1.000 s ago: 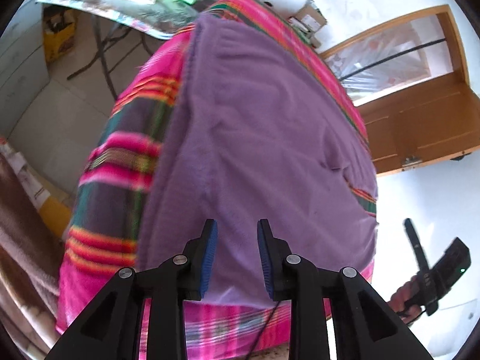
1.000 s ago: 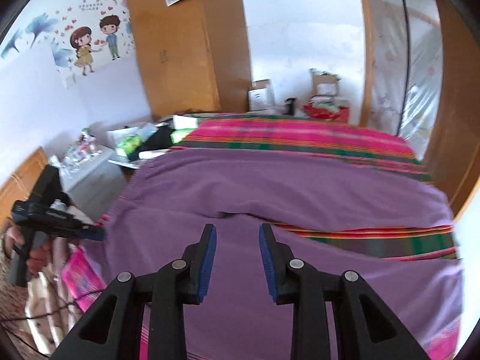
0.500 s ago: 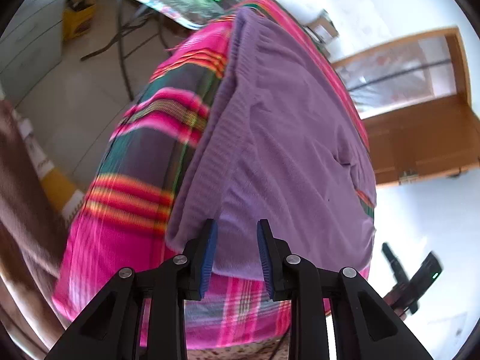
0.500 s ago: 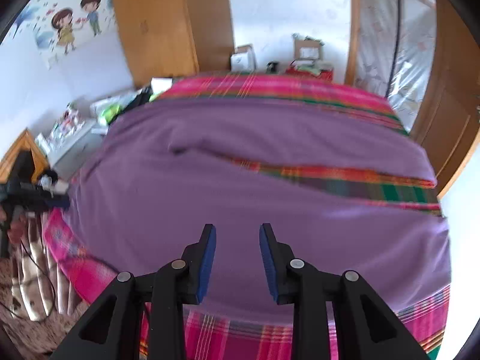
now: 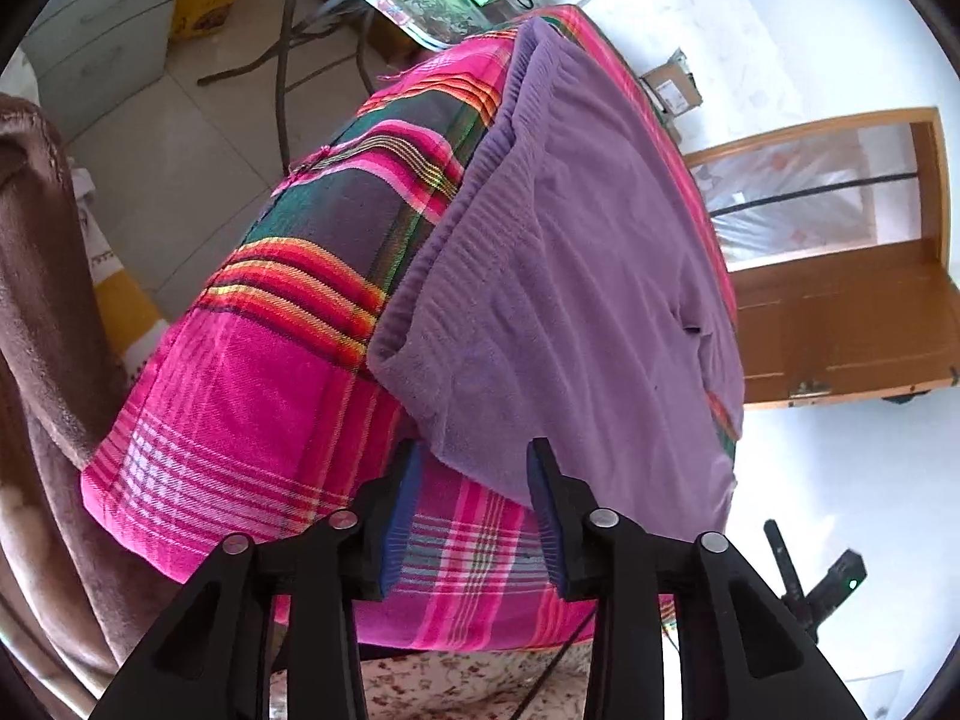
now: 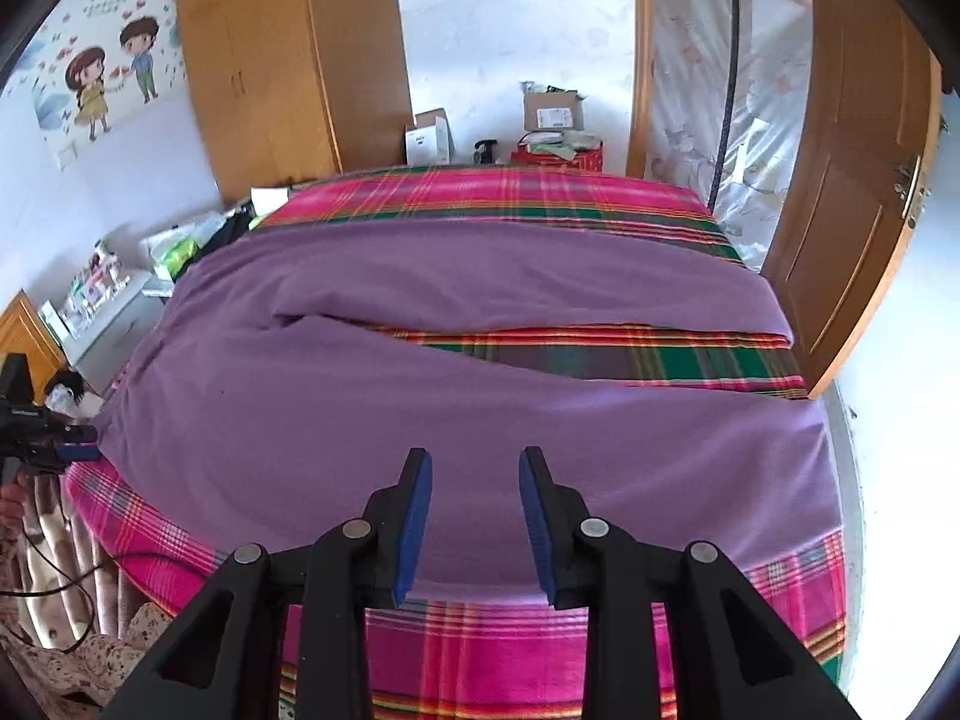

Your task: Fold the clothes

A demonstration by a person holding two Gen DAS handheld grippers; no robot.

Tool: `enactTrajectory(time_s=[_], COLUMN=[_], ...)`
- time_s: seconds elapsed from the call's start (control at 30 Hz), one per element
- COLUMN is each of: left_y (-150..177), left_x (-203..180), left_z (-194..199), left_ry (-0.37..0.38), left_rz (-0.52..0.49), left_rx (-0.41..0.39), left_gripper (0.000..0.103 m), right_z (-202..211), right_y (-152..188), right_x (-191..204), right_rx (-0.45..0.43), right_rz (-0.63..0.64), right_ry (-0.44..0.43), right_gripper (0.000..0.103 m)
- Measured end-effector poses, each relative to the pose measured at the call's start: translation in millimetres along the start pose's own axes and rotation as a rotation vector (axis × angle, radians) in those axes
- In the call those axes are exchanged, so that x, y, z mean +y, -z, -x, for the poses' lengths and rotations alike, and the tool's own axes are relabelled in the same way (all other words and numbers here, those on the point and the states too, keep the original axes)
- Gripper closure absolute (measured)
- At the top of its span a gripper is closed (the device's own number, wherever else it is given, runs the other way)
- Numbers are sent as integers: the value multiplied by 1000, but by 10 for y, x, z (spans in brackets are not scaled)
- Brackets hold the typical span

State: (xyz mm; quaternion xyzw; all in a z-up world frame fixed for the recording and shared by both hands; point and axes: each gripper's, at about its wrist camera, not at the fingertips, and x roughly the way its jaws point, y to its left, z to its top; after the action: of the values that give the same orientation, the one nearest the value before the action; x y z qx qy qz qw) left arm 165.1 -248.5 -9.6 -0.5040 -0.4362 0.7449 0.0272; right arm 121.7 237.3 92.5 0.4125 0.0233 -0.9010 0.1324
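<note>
Two claws, both parted and empty: left gripper (image 5: pixel 471 504) at the waistband corner of purple knit trousers (image 5: pixel 576 276); right gripper (image 6: pixel 474 510) over the near leg. Corners are best pinched through both layers.

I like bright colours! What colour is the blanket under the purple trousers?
Pink plaid blanket with green and orange stripes, clearest in the right wrist view.
</note>
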Motion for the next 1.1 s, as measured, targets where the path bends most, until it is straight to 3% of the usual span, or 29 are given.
enactTrajectory(time_s=[0.27, 0.37, 0.5, 0.67, 0.83, 1.0, 1.03, 1.1], left_y=[-35, -46, -22, 4, -7, 15, 21, 25], left_x=[-14, 69, 181, 185, 158, 235, 241, 245], left_z=[-38, -37, 55, 175, 190, 153, 148, 141], left_ry=[7, -7, 11, 38, 37, 35, 33, 29], left_rz=[60, 85, 110, 111, 103, 123, 125, 124], left_rx=[-38, -49, -99, -149, -159, -145, -145, -143], left_gripper=[68, 98, 99, 100, 100, 100, 100, 100], right_z=[-508, -666, -771, -677, -639, -676, -662, -635], right_y=[280, 344, 428, 519, 583, 635, 632, 624], right_x=[421, 563, 683, 787, 990, 1093, 1089, 1079], right_rx=[144, 179, 213, 171, 143, 143, 141, 137], right_rz=[107, 129, 157, 232, 356, 452, 452, 452], right_ry=[-111, -155, -187, -242, -255, -208, -211, -216], right_gripper=[68, 68, 68, 67, 60, 60, 65, 94])
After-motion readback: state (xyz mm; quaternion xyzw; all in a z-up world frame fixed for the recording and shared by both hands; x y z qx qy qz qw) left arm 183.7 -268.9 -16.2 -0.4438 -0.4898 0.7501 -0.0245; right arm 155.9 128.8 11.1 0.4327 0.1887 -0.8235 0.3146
